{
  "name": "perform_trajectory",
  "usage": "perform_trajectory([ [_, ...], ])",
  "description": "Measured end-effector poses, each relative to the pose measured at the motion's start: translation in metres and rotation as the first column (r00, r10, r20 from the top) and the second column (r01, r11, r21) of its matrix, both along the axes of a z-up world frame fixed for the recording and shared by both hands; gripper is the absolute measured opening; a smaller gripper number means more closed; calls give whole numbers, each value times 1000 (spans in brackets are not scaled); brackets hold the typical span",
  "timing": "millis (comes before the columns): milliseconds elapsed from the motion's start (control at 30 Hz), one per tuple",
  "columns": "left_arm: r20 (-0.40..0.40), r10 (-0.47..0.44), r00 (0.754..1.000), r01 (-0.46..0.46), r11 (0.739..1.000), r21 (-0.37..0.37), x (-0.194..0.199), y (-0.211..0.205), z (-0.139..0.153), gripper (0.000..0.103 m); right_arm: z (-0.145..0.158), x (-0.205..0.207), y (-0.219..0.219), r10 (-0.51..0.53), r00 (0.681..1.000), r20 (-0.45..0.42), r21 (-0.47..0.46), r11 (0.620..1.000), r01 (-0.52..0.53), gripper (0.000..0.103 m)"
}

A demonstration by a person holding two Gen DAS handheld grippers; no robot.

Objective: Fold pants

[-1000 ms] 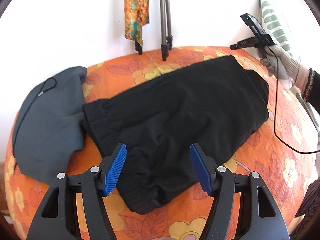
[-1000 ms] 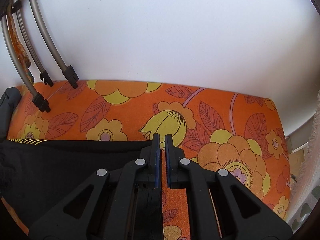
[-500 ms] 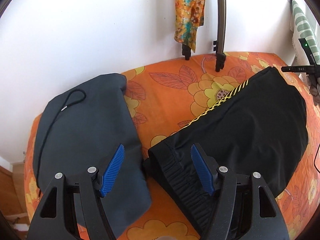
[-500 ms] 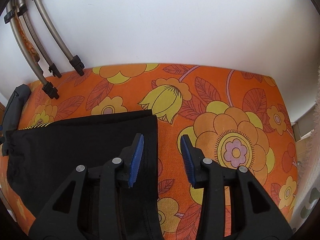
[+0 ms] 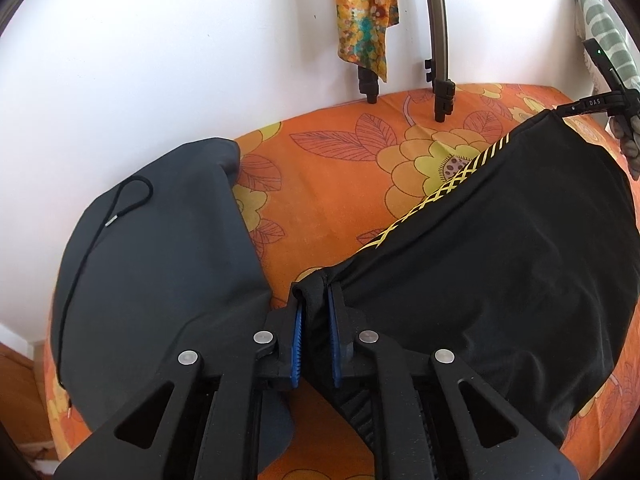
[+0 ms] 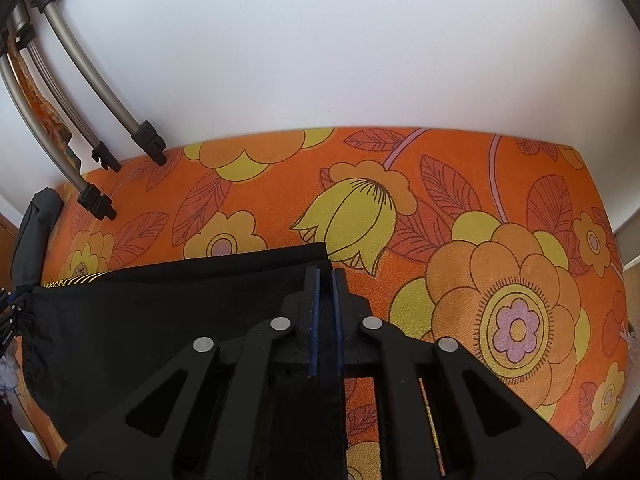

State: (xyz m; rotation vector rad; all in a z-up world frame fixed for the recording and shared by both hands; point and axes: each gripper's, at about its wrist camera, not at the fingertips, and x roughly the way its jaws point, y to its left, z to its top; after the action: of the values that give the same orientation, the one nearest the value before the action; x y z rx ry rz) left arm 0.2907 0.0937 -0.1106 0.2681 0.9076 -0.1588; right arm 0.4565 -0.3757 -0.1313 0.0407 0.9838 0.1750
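Left gripper [image 5: 315,309] was pinching the black pants [image 5: 500,264] at one bunched corner. Right gripper [image 6: 326,280] was clamped on the opposite edge

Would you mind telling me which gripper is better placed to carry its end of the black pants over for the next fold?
Probably the left gripper: it clamps the black pants at a bunched end.
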Motion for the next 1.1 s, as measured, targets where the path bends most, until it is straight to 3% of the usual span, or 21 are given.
perform_trajectory([
  [133, 27, 12, 1000, -12, 1000, 0, -1, 2, 4, 9, 8, -5, 9, 22, 999, 50, -59, 998, -19, 1],
  [300, 33, 33, 999, -33, 999, -6, 2, 6, 5, 9, 12, 2, 6, 12, 1000, 27, 18, 1000, -12, 5],
  [367, 28, 32, 999, -32, 999, -5, 3, 5, 4, 9, 7, 3, 5, 17, 1000, -15, 59, 998, -16, 35],
  [400, 27, 30, 999, -30, 1000, -2, 3, 5, 4, 9, 6, 2, 8, 13, 1000, -4, 34, 999, -13, 52],
  [433, 30, 30, 999, -30, 1000, 5, 4, 4, 3, 9, 4, 0, 12, 18, 1000, 9, -11, 1000, -18, 52],
  [467, 30, 32, 999, -32, 999, 9, 4, 4, 3, 9, 1, 1, 15, 28, 1000, 7, -46, 999, -28, 52],
  [500, 26, 34, 999, -35, 999, 16, 6, 3, 2, 12, -3, 1, 18, 43, 999, -3, -58, 997, -44, 40],
  [533, 21, 39, 999, -40, 999, 25, 8, 3, 2, 14, -7, 2, 20, 49, 999, -7, -89, 995, -50, 12],
  [567, 11, 50, 999, -50, 998, 25, 10, 4, 1, 17, -12, 5, 23, 34, 999, -16, -169, 985, -37, 2],
  [633, 6, 81, 997, -82, 996, 31, 12, 7, 3, 36, -16, 10, 18, -38, 999, -12, -291, 956, 33, 2],
  [733, 39, 102, 994, -103, 993, 49, 6, 11, 16, 51, 6, -5, 1, -76, 996, 37, -178, 981, 81, 2],
  [900, 77, 41, 996, -45, 998, 51, -22, -4, 42, 53, 34, -66, 23, 90, 995, 50, -36, 995, -88, 2],
  [1100, 96, -93, 991, 86, 993, 80, -62, -54, 53, 53, 14, -114, 66, 215, 977, -5, -47, 975, -215, 2],
])
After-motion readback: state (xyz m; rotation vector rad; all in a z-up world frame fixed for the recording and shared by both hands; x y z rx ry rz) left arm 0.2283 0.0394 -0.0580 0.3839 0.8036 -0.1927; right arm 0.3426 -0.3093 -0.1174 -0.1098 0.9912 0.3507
